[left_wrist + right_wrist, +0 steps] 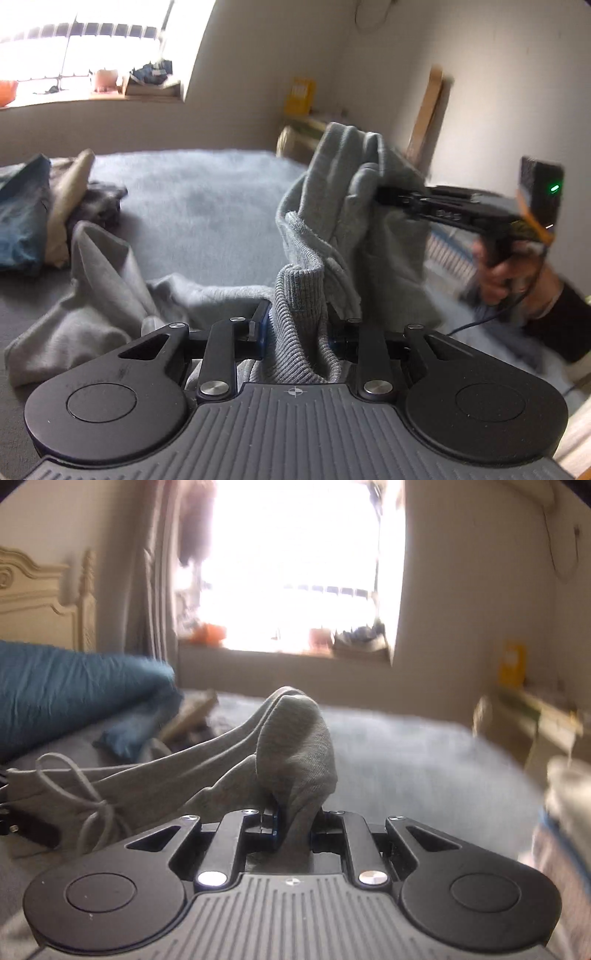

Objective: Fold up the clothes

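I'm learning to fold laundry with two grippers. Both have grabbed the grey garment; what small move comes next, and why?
Probably draw the two apart to pull it taut: the left gripper pinches the ribbed hem, the right gripper another part, and the grey garment sags bunched between them.

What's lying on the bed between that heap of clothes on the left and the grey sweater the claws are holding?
In the left wrist view, only bare blue-grey blanket lies between the heap of clothes and the lifted part of the grey sweater; nearer the camera, a slack part of the sweater lies close to the heap.
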